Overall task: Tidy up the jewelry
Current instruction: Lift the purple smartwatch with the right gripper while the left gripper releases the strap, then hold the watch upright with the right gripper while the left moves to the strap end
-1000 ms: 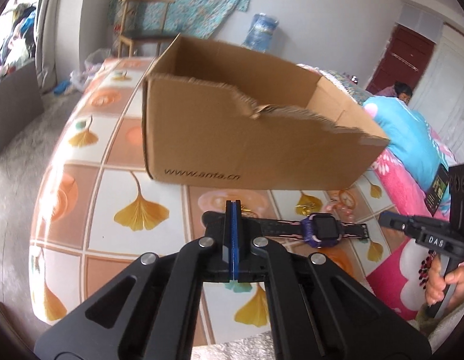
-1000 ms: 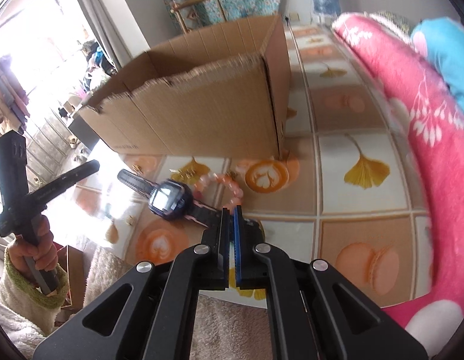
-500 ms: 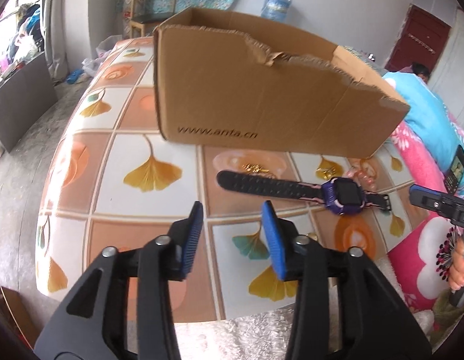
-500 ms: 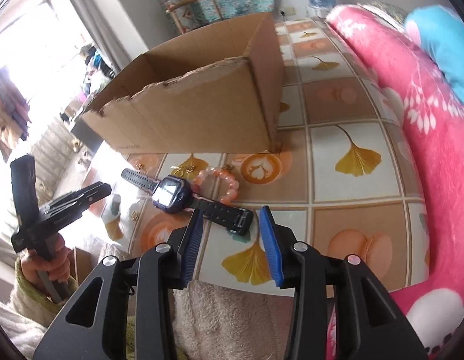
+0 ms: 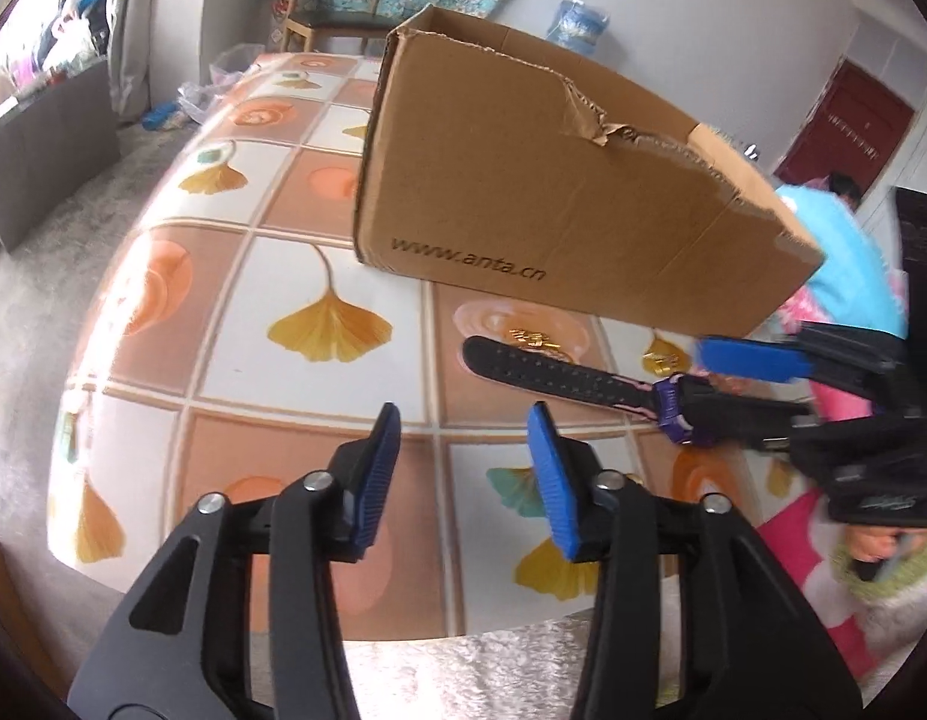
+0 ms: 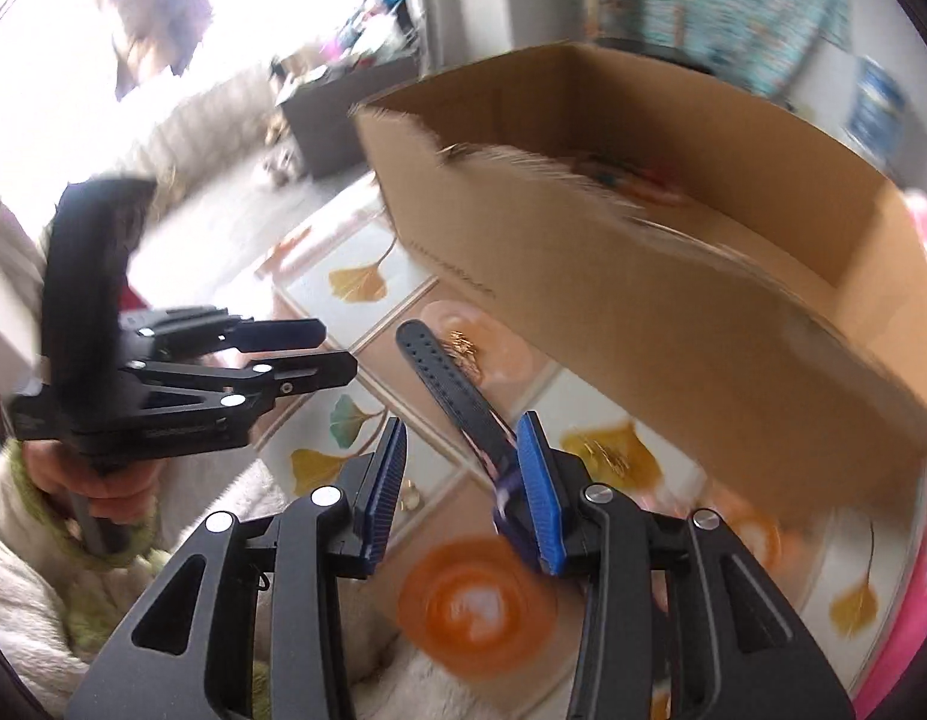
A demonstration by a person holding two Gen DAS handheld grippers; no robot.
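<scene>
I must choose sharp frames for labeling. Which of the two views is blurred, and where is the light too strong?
Right wrist view: motion blur smears the cardboard box and tablecloth, and the window area at upper left is blown out white. Left wrist view: mostly sharp, the box print is readable; only the right gripper over the watch is blurred. Both bend at the fisheye edges.

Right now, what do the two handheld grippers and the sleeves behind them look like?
Both the left gripper and right gripper are black scissor-linkage frames with silver rivets and ribbed blue finger pads. The left hand wears a fuzzy cream sleeve with green cuff.
</scene>
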